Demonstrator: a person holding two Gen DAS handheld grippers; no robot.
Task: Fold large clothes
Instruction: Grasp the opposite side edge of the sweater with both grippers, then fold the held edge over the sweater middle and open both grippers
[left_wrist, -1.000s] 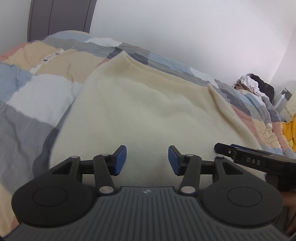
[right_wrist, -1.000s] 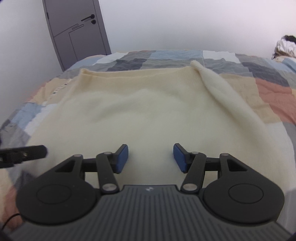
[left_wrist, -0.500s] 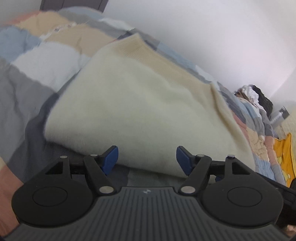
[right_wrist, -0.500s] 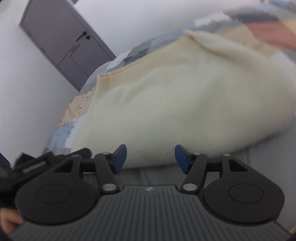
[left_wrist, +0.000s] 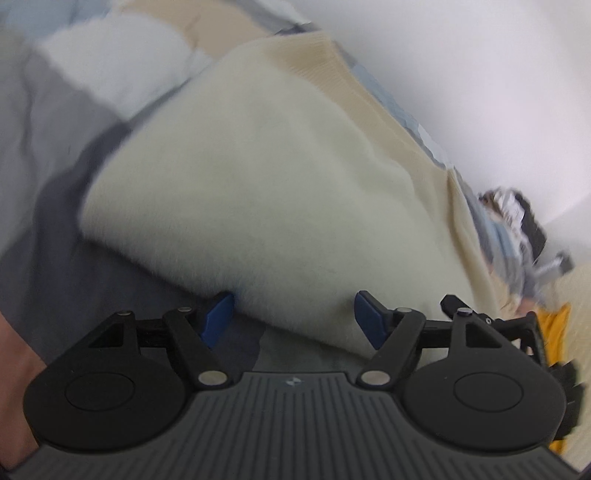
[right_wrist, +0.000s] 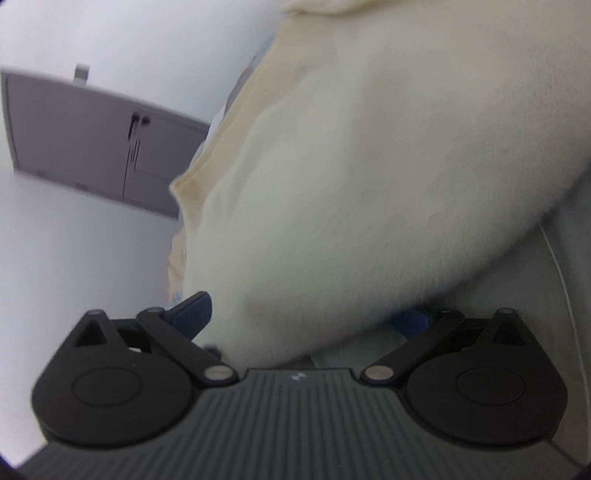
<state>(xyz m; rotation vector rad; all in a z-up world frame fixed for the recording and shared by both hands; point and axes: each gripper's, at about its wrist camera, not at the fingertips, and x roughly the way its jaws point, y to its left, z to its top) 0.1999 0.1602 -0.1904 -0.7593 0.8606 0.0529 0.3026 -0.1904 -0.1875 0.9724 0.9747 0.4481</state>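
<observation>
Risk 1: left gripper (left_wrist: 293, 314) could close on only the top layer of the cream sweater (left_wrist: 280, 192). Near edge looks thick, prob. several layers; a shallow bite would let the lower layers sag and the fold come apart.
Risk 2: lower left fingertip (left_wrist: 218, 317) sits by the grey quilt patch (left_wrist: 48, 258). If it digs in, bedding gets pinched w/ the knit.
Risk 3: right gripper (right_wrist: 301, 315) is tilted hard, view blurred. Uneven height btwn the two sides would skew the fold line.
Risk 4: fluffy knit, likely slippery; a light pinch may slide off when lifted.
Sweater loc: lying on the patchwork quilt, ribbed hem (left_wrist: 332, 66) at the far end, near edge facing both tools.
Left tool vs sweater: near edge bulges into the gap btwn the fingers; one blue pad partly tucked at its underside, other pad (left_wrist: 369, 319) beside it.
Left state: fingers spread wide, nothing pinched yet.
Right tool vs sweater: edge fills the gap, right pad (right_wrist: 410, 321) partly hidden under the knit.
Right state: spread, straddling the edge, not clamped.
Background: grey door (right_wrist: 103, 144) beyond, right view.
</observation>
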